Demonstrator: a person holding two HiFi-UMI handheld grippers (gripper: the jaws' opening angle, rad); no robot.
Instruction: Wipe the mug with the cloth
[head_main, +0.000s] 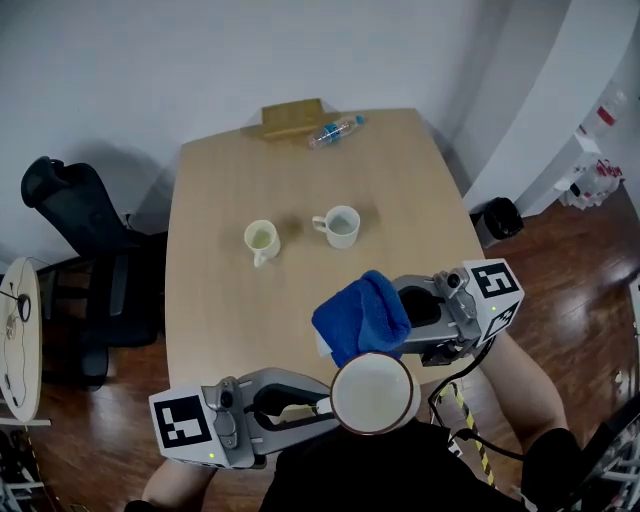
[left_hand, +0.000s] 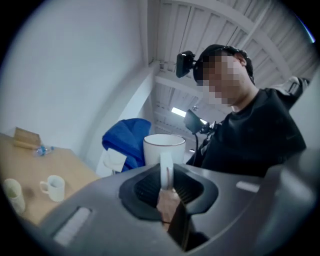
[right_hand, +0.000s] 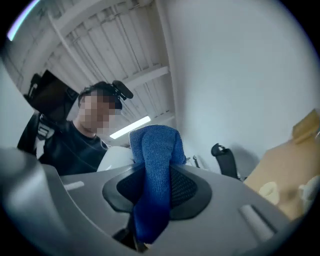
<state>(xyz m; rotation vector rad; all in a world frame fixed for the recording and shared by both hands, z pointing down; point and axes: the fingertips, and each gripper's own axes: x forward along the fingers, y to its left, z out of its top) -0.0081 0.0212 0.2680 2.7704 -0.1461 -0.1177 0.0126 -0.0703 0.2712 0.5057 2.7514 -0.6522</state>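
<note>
My left gripper (head_main: 322, 405) is shut on the handle of a white mug (head_main: 372, 392), which it holds up close to the person's chest, above the table's near edge. In the left gripper view the mug (left_hand: 164, 149) stands upright with its handle between the jaws. My right gripper (head_main: 402, 322) is shut on a blue cloth (head_main: 361, 315), bunched just above and behind the mug's rim. In the right gripper view the cloth (right_hand: 155, 175) hangs between the jaws and the mug (right_hand: 118, 159) shows pale behind it. Whether cloth and mug touch I cannot tell.
On the wooden table (head_main: 215, 300) stand a pale yellow-green mug (head_main: 261, 240) and a white mug (head_main: 339, 226). A wooden block (head_main: 291, 117) and a plastic bottle (head_main: 334, 131) lie at the far edge. A black office chair (head_main: 80, 260) stands left.
</note>
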